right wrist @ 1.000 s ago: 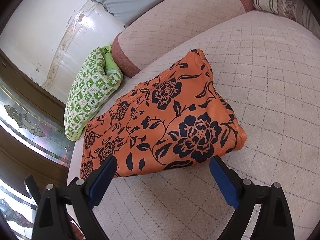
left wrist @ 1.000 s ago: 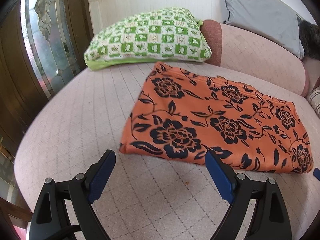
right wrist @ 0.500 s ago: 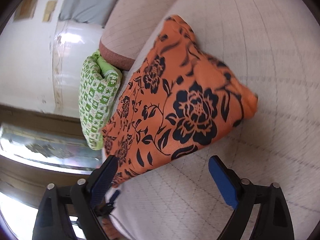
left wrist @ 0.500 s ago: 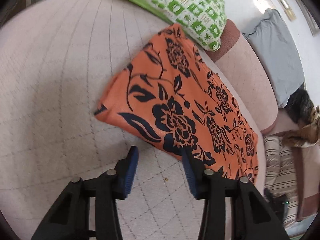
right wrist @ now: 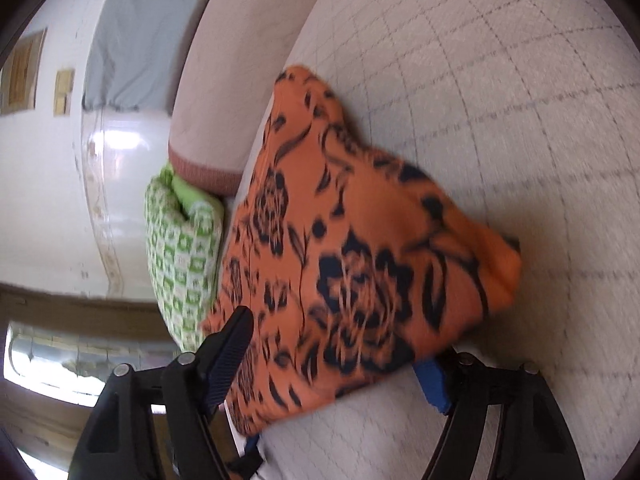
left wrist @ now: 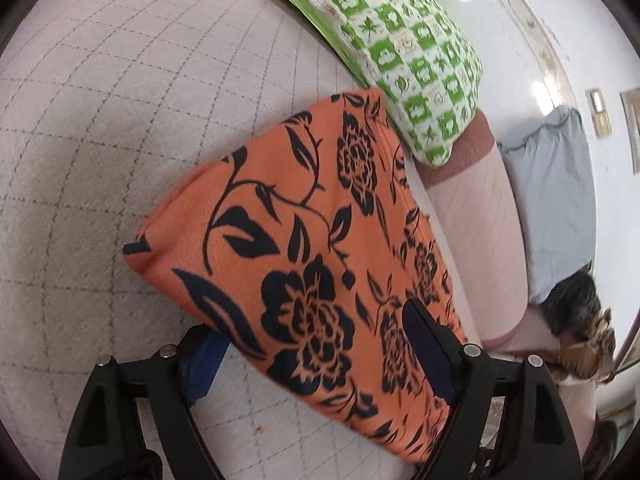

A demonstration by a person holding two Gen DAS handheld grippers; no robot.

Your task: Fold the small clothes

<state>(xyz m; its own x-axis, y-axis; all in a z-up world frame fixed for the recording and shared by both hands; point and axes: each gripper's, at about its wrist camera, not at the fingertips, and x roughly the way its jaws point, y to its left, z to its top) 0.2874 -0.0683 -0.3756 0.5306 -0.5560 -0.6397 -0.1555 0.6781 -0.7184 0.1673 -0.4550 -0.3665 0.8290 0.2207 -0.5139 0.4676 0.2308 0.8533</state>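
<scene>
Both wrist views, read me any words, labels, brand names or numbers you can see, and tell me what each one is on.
No readable text in either view.
Framed wall plaques: too small and blurred to read.
Green checkered pillow: printed leaf and emblem motifs, no legible words.
Orange floral garment: pattern only, no label showing.

The folded orange cloth with black flower print looks matt and finely textured, lying on a pale pink quilted fabric bed cover with a nubbly weave. The green-and-white checked cotton pillow is matt; the white wall behind is glossy.
</scene>
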